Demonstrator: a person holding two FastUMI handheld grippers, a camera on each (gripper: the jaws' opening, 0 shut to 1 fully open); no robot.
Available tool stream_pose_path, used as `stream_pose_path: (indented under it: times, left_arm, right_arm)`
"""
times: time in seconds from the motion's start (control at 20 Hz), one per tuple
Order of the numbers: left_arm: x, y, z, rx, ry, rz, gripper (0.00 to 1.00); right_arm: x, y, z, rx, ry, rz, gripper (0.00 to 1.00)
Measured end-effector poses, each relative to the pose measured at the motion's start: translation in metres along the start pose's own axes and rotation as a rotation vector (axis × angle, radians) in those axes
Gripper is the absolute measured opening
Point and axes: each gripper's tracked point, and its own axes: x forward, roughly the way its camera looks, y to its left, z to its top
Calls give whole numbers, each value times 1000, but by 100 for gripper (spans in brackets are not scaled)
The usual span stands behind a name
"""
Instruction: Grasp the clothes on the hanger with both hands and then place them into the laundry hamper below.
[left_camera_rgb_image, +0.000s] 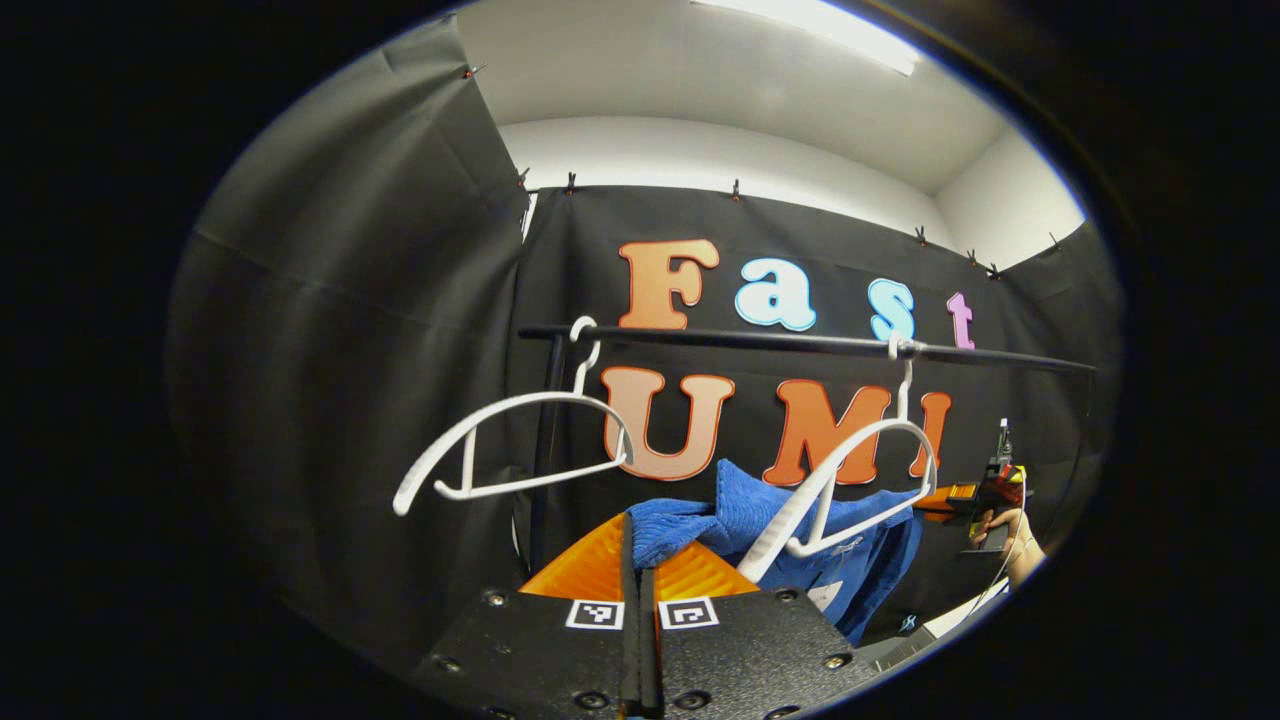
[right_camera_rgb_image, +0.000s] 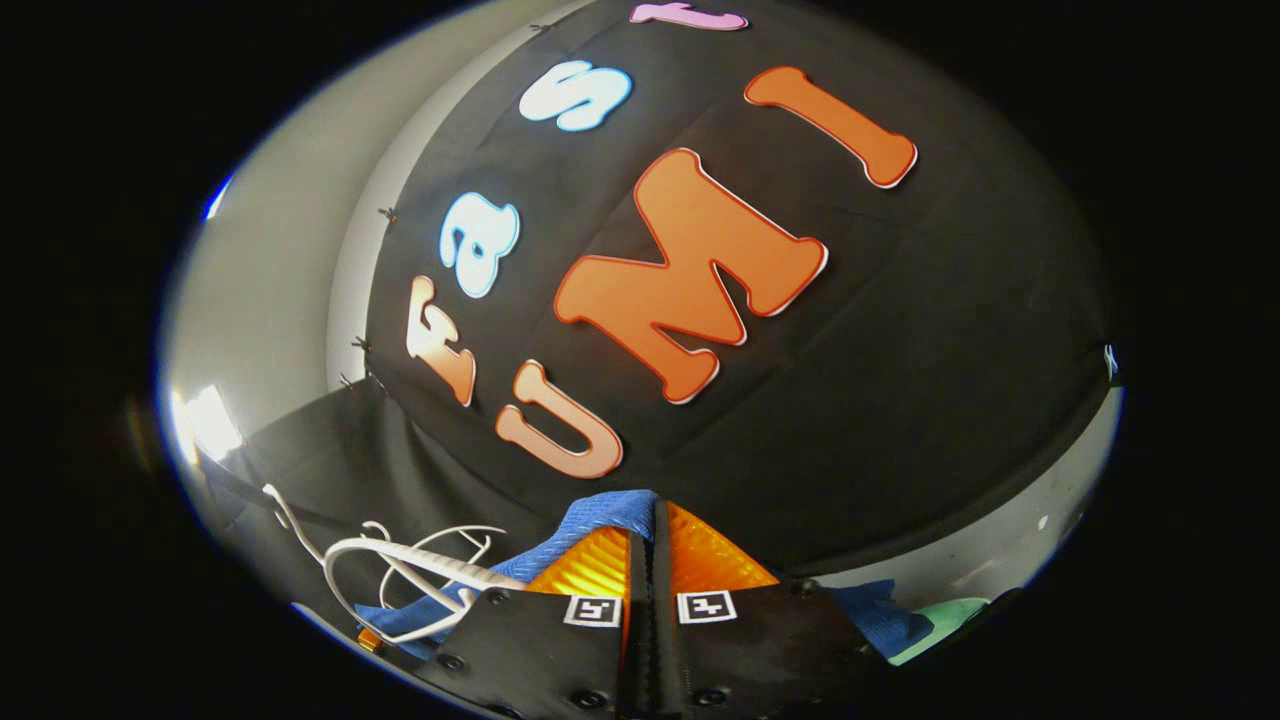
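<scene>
Left gripper view: hangers (left_camera_rgb_image: 520, 440) before blue garment (left_camera_rgb_image: 860, 560).

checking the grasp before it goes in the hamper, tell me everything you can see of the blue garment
The blue garment looks like soft, knitted or towel-like cloth. In the left gripper view it is bunched and lifted, draped around the lower bar of the right-hand white hanger, with a pale tag on its front. The left gripper is closed on a fold of it. In the right gripper view, blue cloth sits pinched at the tips of the right gripper and spills out to either side below.
</scene>
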Motion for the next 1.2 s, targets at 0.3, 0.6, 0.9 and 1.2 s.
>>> stream_pose_path:
  times: [0.3,0.6,0.9,1.2]
  left_arm:
    - [-26,8,-40,-29,27,18,0]
    - [-60,-8,-46,-44,0,14,0]
    - [-75,-76,-63,-68,51,-141,0]
    - [-77,-135,-85,-78,107,-219,0]
  right_arm:
    - [-24,-37,-55,-15,62,-27,7]
    - [-80,-24,-96,-44,82,-5,7]
    - [-133,16,-135,-106,124,52,7]
    - [-159,20,-147,-231,90,25,7]
